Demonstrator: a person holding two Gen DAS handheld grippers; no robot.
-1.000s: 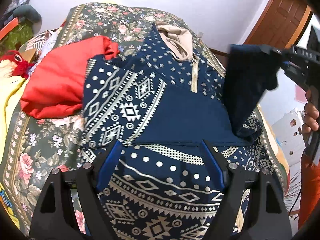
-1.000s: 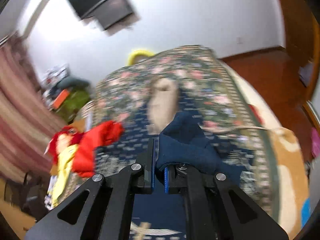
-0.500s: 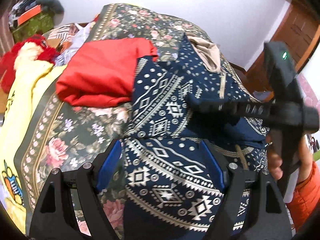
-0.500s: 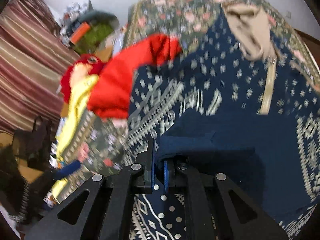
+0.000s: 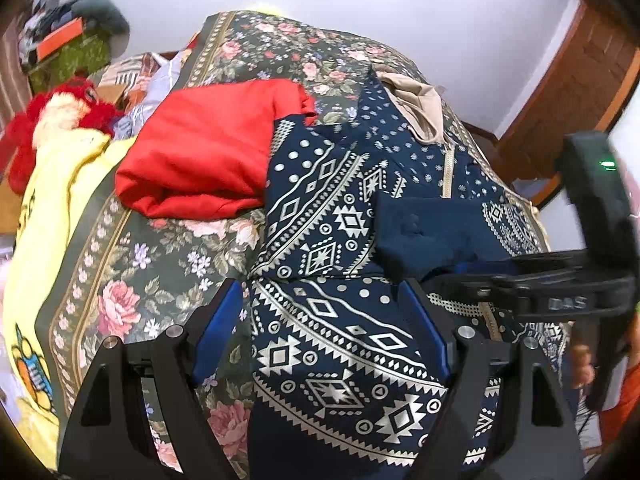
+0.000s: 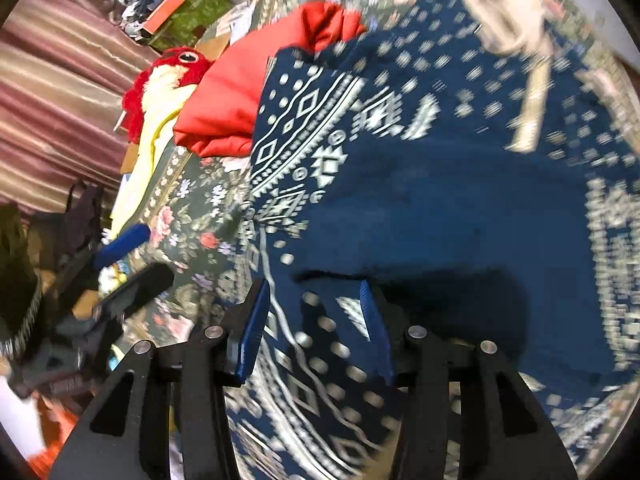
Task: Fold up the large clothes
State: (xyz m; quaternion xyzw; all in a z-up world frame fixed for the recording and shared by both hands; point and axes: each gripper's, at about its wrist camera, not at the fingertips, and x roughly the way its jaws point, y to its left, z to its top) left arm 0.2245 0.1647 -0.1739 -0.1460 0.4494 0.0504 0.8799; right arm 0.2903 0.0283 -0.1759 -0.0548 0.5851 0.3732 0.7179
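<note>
A yellow blanket lines the left edge of the floral bedspread, with bare spread between it and the navy patterned garment. A folded red garment touches the navy one's left edge. The left gripper hovers wide open over that edge. The right gripper is open too, its blurred fingers seemingly just clear of the plain folded-over flap.

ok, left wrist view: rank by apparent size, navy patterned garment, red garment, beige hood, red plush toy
1. Navy patterned garment, closest to the camera
2. Red garment
3. Beige hood and red plush toy: about alike, toy partly hidden, not ranked
</note>
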